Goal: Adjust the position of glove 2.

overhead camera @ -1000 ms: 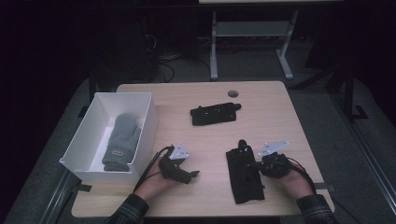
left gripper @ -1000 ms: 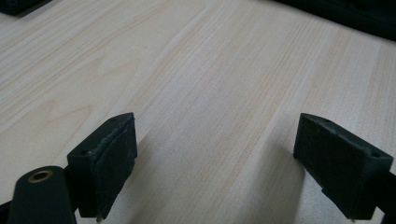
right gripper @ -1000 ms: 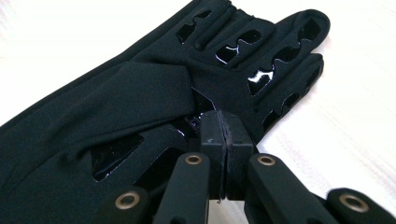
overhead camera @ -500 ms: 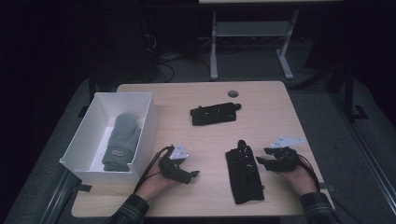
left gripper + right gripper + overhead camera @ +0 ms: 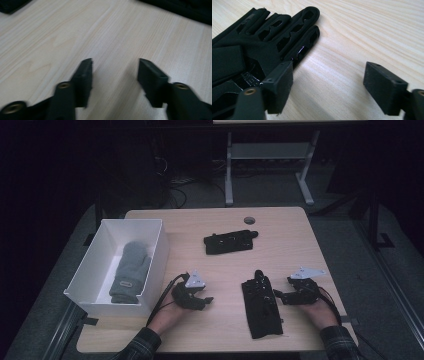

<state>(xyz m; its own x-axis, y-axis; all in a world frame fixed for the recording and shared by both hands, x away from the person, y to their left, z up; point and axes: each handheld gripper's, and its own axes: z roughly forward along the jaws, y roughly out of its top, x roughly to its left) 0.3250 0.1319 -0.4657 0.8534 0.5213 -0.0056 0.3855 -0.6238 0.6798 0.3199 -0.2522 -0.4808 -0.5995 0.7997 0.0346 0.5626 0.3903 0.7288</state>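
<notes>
Two black gloves, one grey mitten, one white box, two grippers, one table.

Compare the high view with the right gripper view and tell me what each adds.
The high view adds the white box holding a grey mitten, a second black glove farther up the table, and the left gripper. The right gripper view adds the near black glove's cut-out fingers close up. Both show that glove beside the open right gripper.

High view looks forward and down over the whole counter; both gripper views sit low and close along their jaws, the right sharing the near glove with it.
</notes>
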